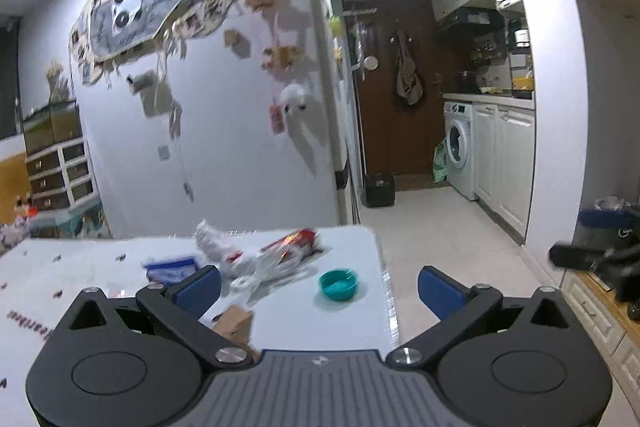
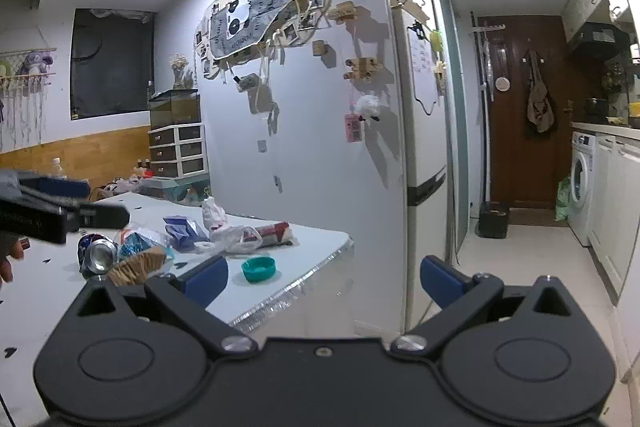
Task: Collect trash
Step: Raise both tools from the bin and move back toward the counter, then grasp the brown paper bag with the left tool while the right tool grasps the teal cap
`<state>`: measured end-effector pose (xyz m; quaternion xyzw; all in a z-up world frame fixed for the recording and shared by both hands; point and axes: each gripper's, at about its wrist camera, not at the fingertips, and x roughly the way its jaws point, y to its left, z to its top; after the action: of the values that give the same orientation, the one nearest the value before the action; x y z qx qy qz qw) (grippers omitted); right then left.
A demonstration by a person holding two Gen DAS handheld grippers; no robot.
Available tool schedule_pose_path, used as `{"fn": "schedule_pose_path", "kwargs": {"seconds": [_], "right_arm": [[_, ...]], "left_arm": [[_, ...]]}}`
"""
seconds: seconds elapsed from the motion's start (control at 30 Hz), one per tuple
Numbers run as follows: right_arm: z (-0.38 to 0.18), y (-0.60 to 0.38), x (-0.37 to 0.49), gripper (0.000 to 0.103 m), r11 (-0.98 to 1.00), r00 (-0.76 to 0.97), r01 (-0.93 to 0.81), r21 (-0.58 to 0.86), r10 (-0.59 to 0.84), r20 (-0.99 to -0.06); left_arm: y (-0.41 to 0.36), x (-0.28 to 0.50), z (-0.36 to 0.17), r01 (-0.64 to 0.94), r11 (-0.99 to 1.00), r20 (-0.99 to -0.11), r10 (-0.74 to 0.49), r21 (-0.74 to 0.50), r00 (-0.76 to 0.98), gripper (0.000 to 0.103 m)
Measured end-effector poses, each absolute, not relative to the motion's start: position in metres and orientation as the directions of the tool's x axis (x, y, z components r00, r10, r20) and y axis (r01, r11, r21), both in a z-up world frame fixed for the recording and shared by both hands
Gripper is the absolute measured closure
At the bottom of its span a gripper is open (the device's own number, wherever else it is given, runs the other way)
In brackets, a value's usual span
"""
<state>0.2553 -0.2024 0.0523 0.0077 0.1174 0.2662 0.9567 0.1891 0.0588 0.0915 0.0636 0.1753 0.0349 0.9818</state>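
Trash lies on a white table point(image 1: 352, 311): a teal lid point(image 1: 338, 283), a red snack wrapper point(image 1: 294, 241), crumpled clear plastic point(image 1: 216, 243), a blue packet point(image 1: 170, 269) and a brown cardboard piece point(image 1: 236, 323). The right wrist view shows the same table point(image 2: 312, 255), the teal lid point(image 2: 258, 269), a crushed can point(image 2: 98, 253), blue wrapper point(image 2: 184, 229), red wrapper point(image 2: 274, 231) and brown paper point(image 2: 136, 267). My left gripper point(image 1: 320, 285) is open and empty above the table's near edge. My right gripper point(image 2: 324, 277) is open and empty beside the table's right corner.
A wall with pinned decorations point(image 2: 280, 87) stands behind the table. A fridge point(image 2: 424, 147) stands to the right. Beyond it a hallway floor point(image 1: 436, 239) leads to a brown door point(image 1: 396, 87), a washing machine point(image 1: 460, 147) and white cabinets. A black bin point(image 2: 493, 219) stands by the door.
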Motion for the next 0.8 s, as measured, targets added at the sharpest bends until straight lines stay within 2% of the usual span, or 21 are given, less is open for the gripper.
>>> {"fn": "schedule_pose_path", "kwargs": {"seconds": [0.3, 0.43, 0.57, 0.63, 0.8], "right_arm": [[0.038, -0.162, 0.296, 0.000, 0.860, 0.828, -0.498, 0.112, 0.510, -0.234], [0.029, -0.141, 0.313, 0.000, 0.854, 0.814, -0.508, 0.114, 0.519, -0.260], [0.018, -0.117, 0.332, 0.000, 0.864, 0.815, -0.490, 0.119, 0.502, -0.291], [0.011, -0.105, 0.341, 0.000, 0.871, 0.813, -0.475, 0.126, 0.489, -0.317], [-0.006, -0.081, 0.355, 0.000, 0.878, 0.829, -0.476, 0.042, 0.465, -0.310]], "left_arm": [[0.132, 0.214, 0.056, -0.034, 0.997, -0.416, 0.058, 0.065, 0.907, 0.000], [0.159, 0.221, 0.044, 0.020, 1.000, -0.452, -0.012, 0.014, 0.892, 0.000], [0.185, 0.231, 0.027, 0.033, 0.995, -0.497, -0.076, -0.093, 0.864, 0.000], [0.190, 0.234, 0.023, 0.049, 0.994, -0.512, -0.090, -0.094, 0.854, 0.000], [0.204, 0.248, 0.009, 0.062, 0.989, -0.562, -0.128, -0.135, 0.817, 0.000]]}}
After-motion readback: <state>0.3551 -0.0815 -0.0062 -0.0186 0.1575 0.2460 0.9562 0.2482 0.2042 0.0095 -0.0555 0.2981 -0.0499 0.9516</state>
